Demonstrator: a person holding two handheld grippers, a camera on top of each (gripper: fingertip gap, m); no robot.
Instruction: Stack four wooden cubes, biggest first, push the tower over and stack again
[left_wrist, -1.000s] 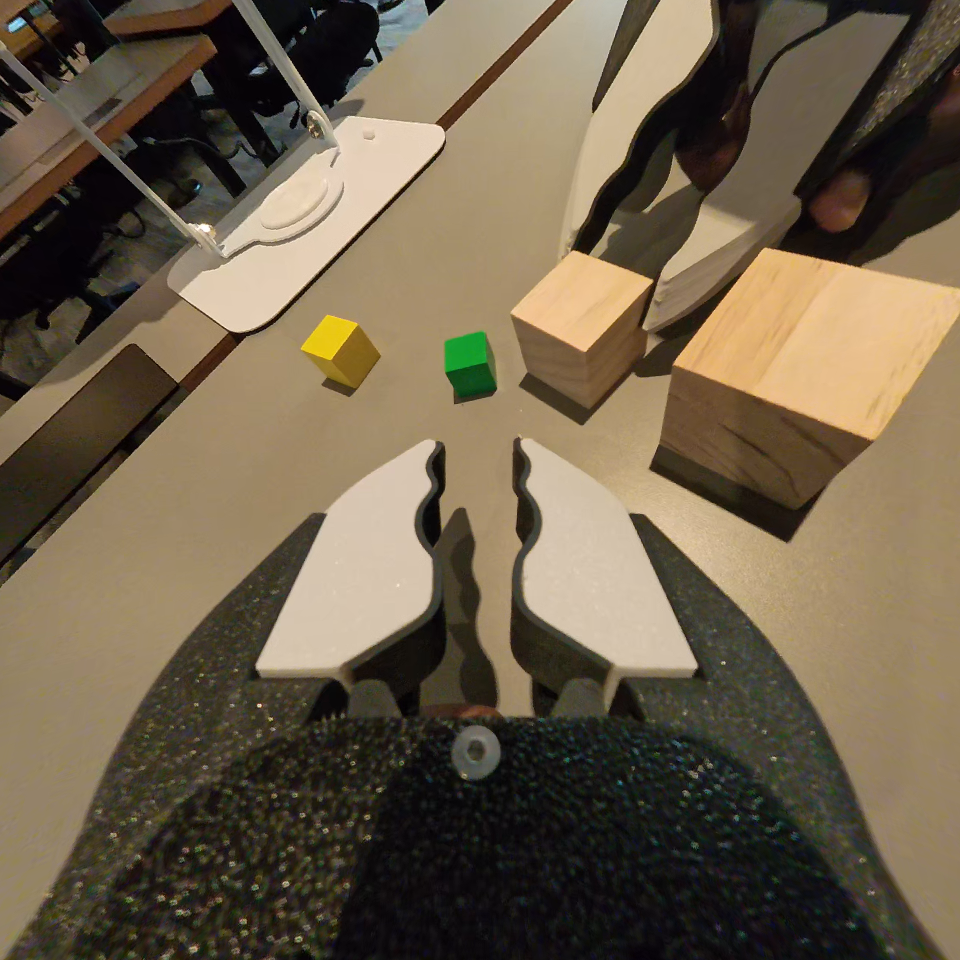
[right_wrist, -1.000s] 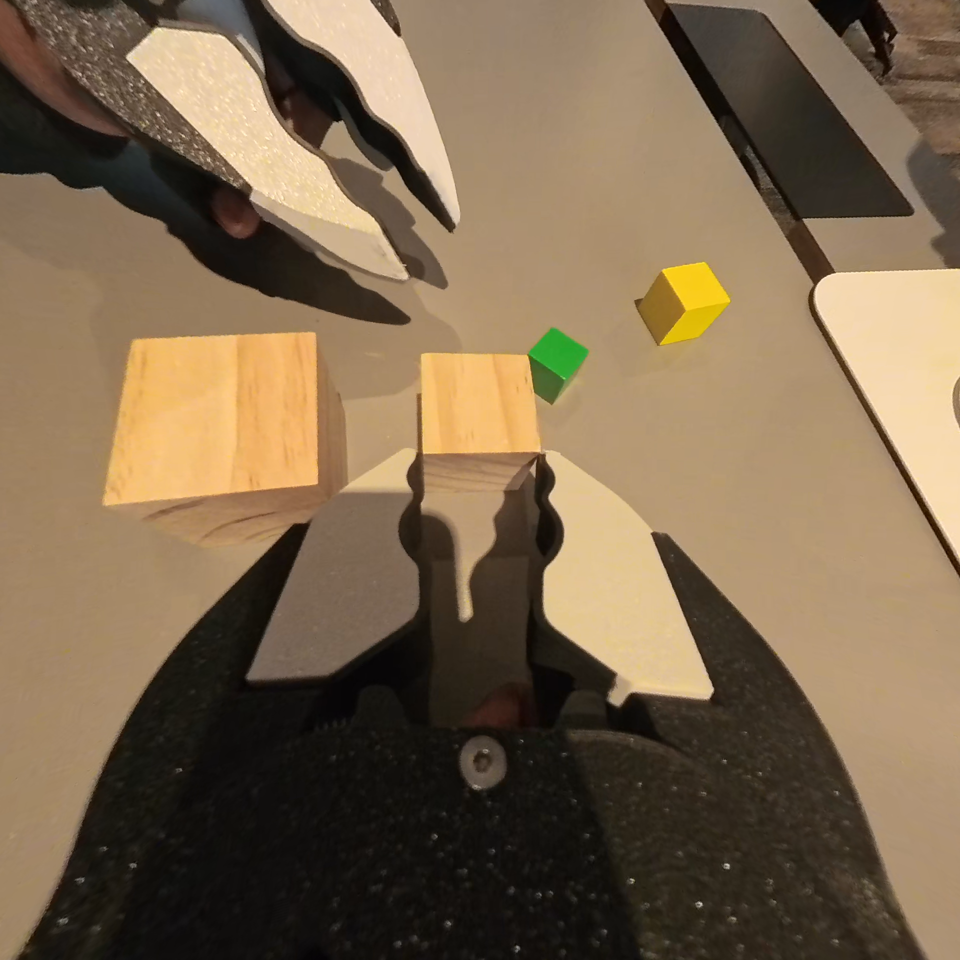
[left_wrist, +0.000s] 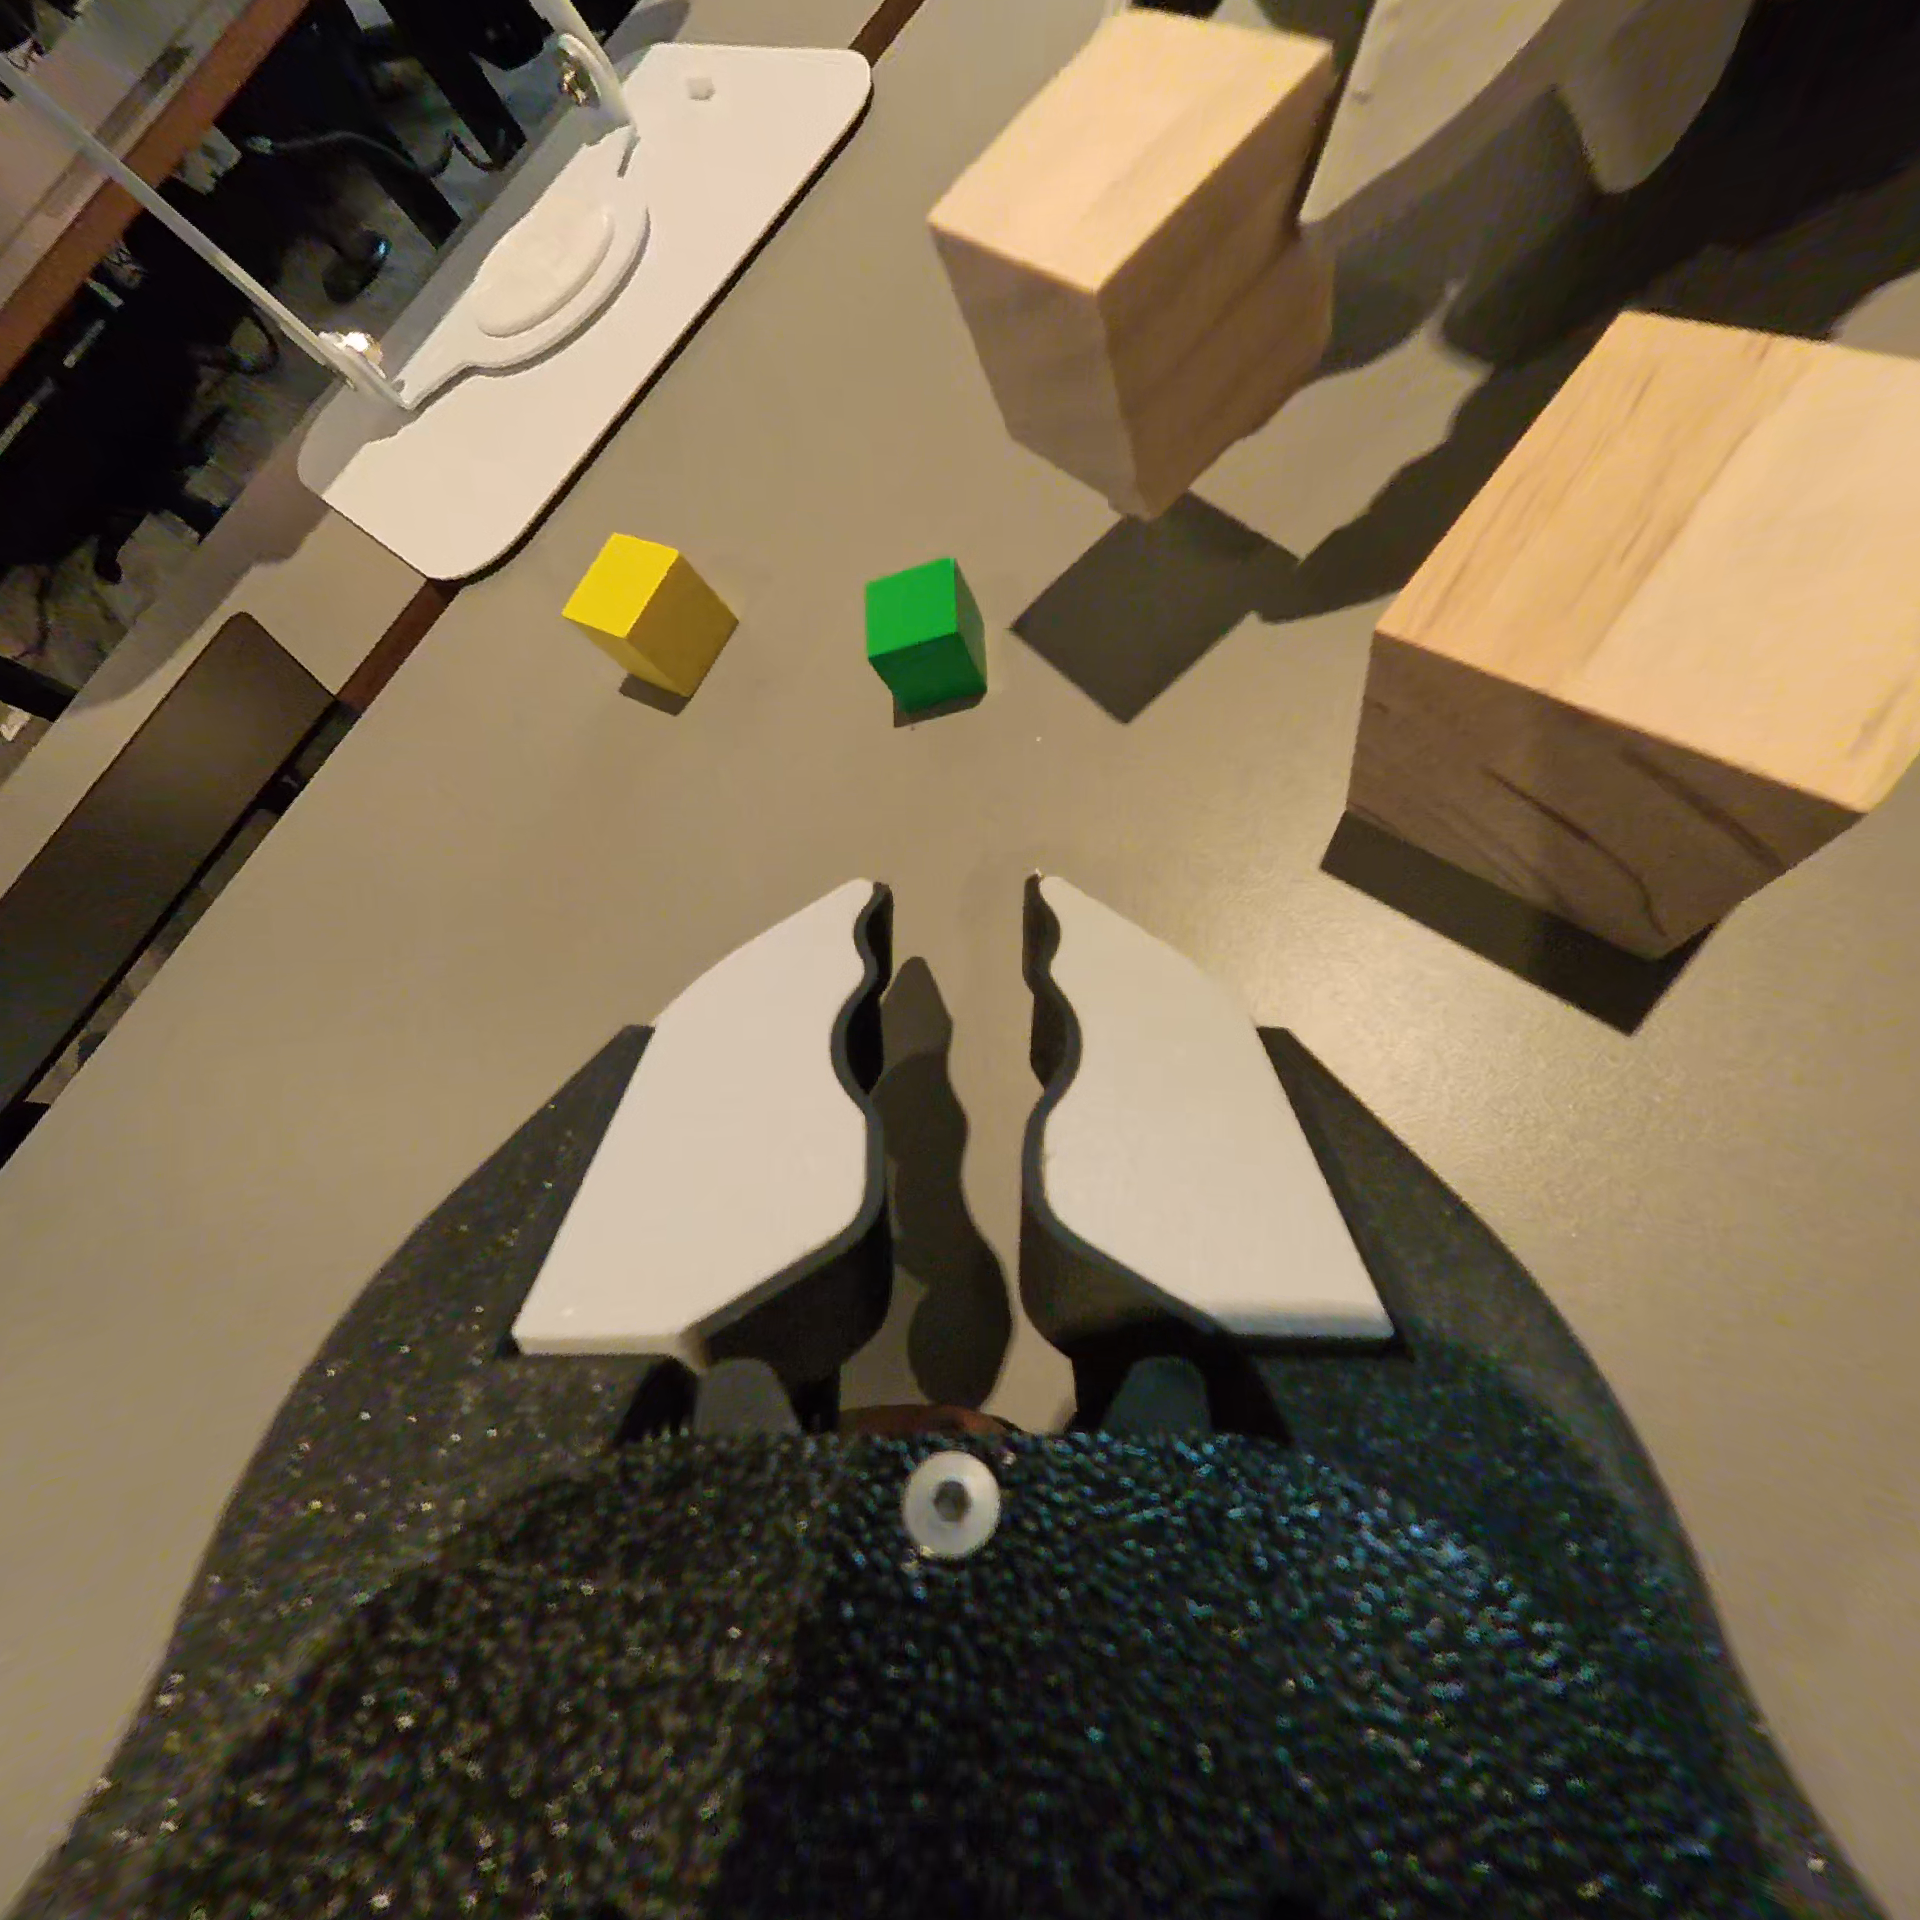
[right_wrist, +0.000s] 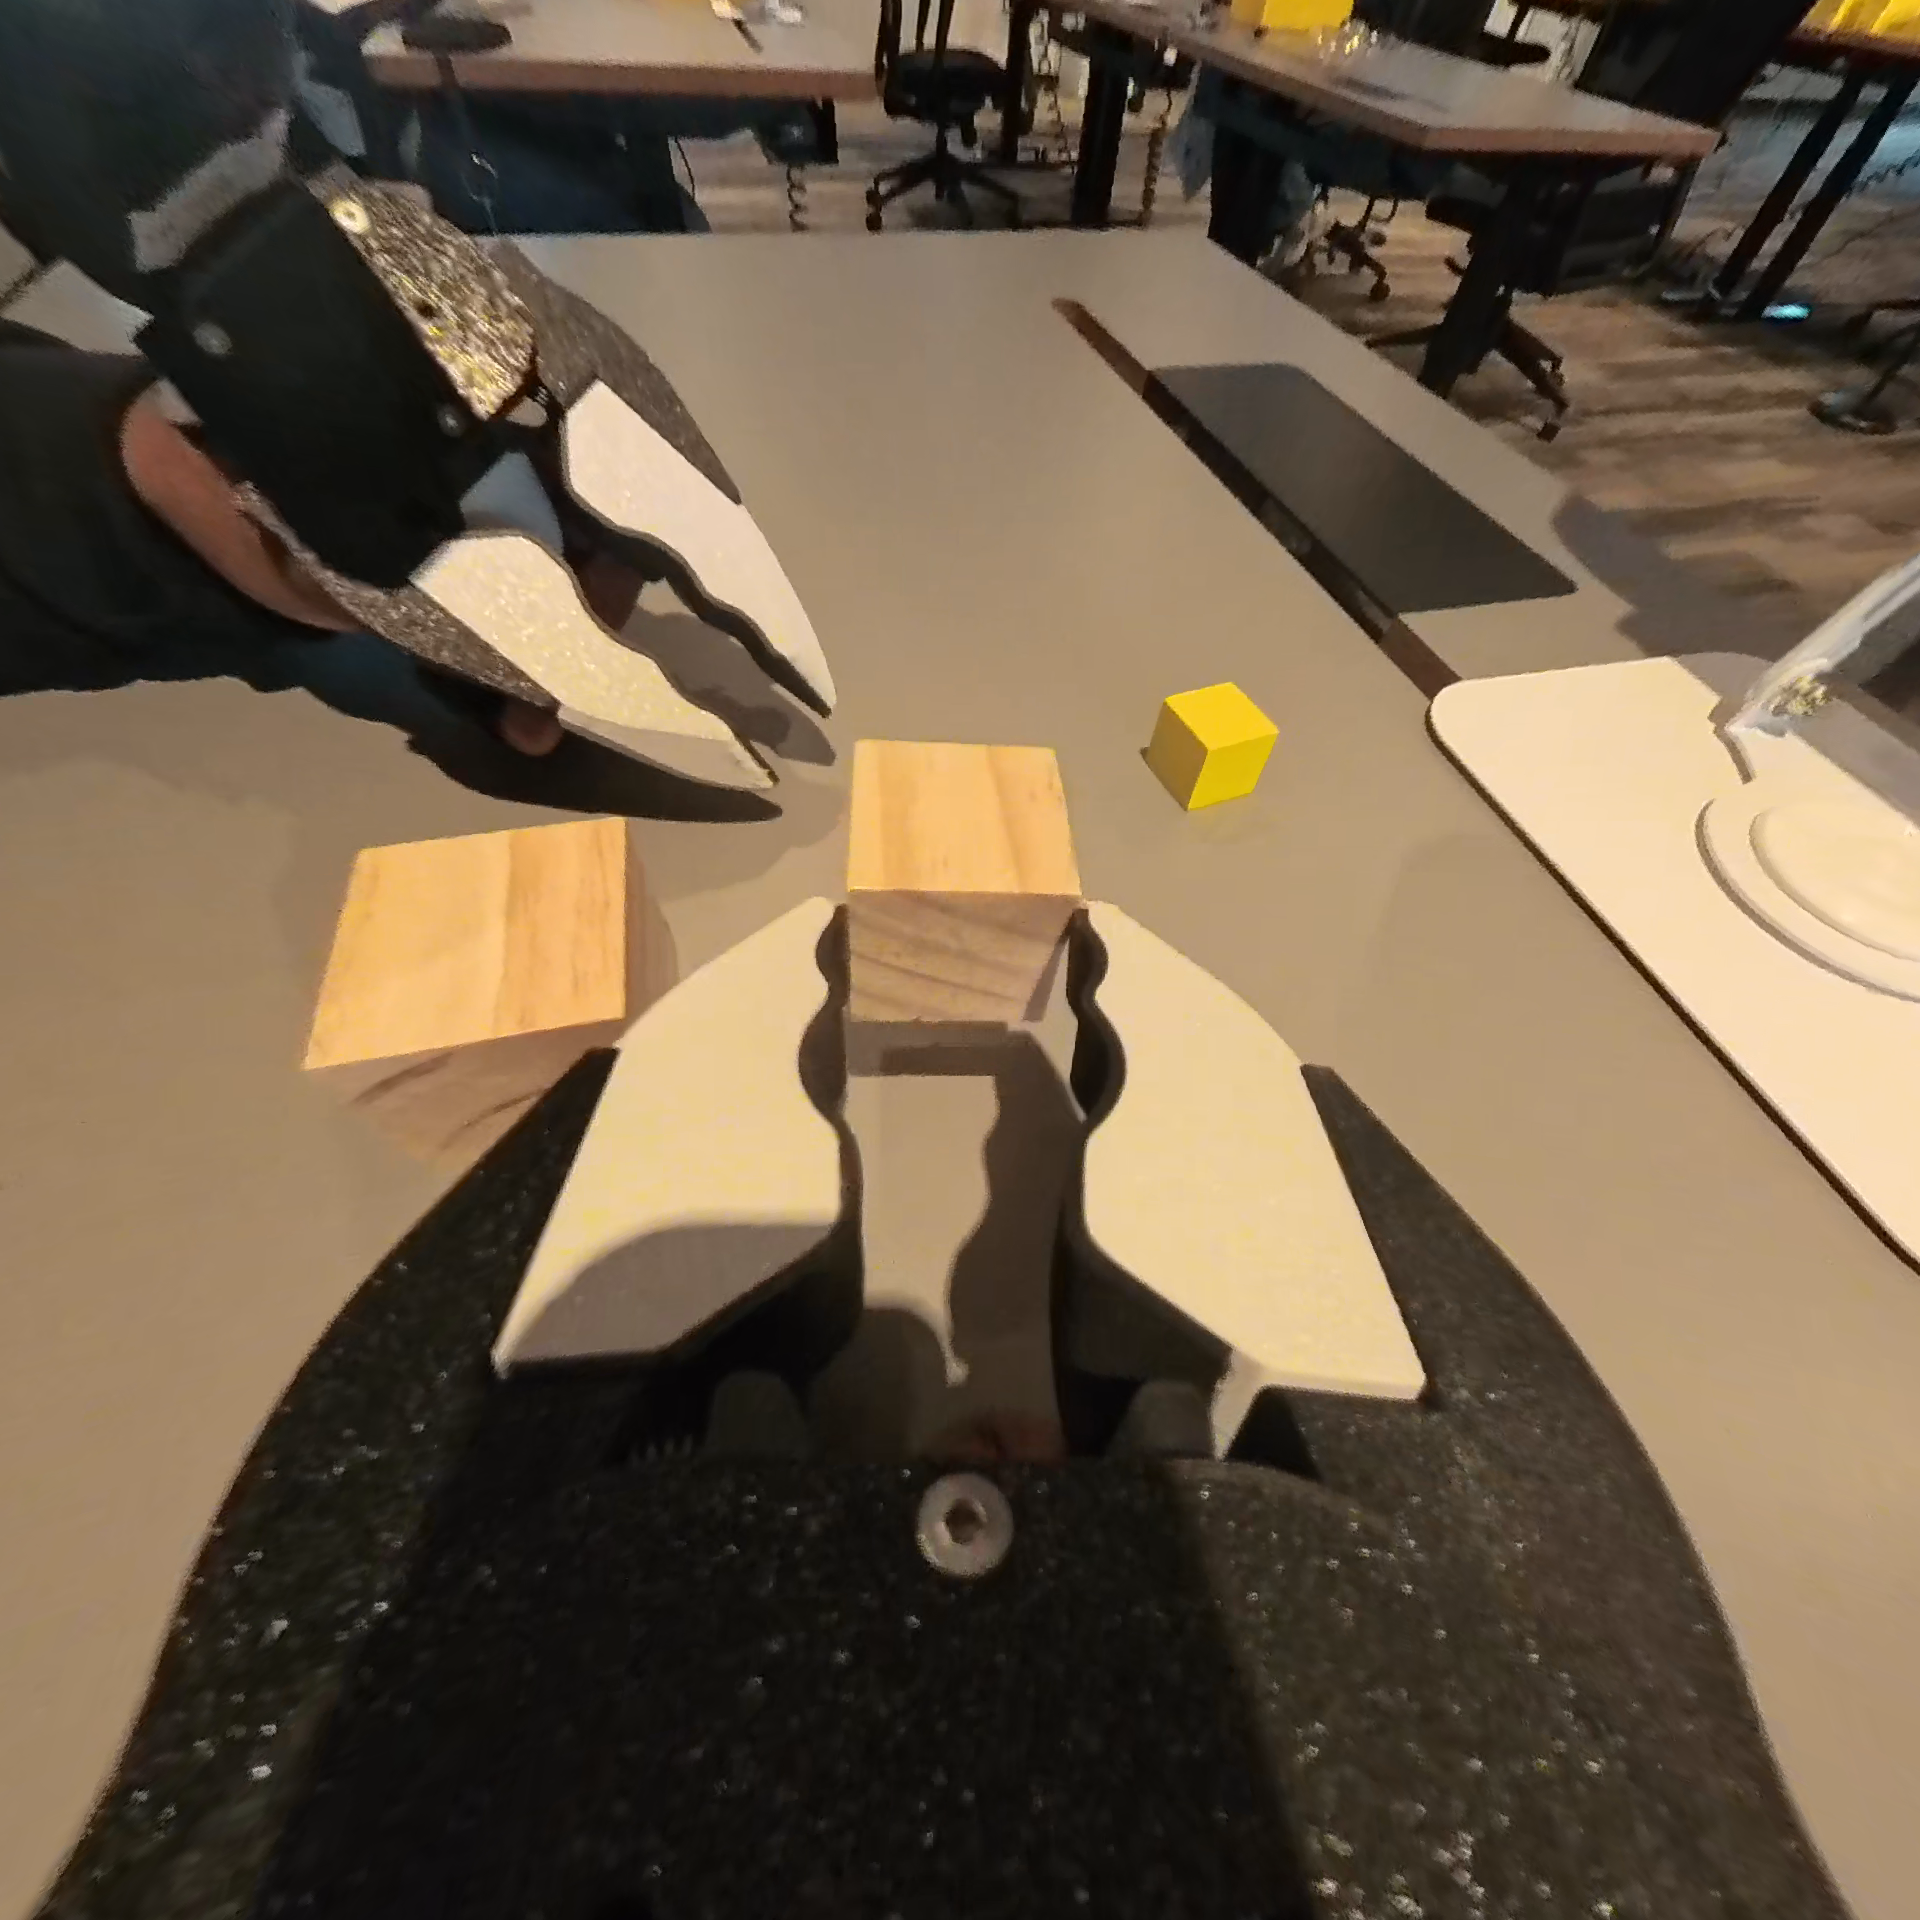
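White board (rounded corners), black mat, grey table

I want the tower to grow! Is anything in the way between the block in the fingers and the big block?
Nothing visible is. The right gripper holds the medium block up off the table, and the big block sits beside it with a bare top. The left gripper waits off to the side.

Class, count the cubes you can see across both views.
4. Big cube on the table; mid cube lifted in the right gripper; green cube and yellow cube beyond the left gripper.
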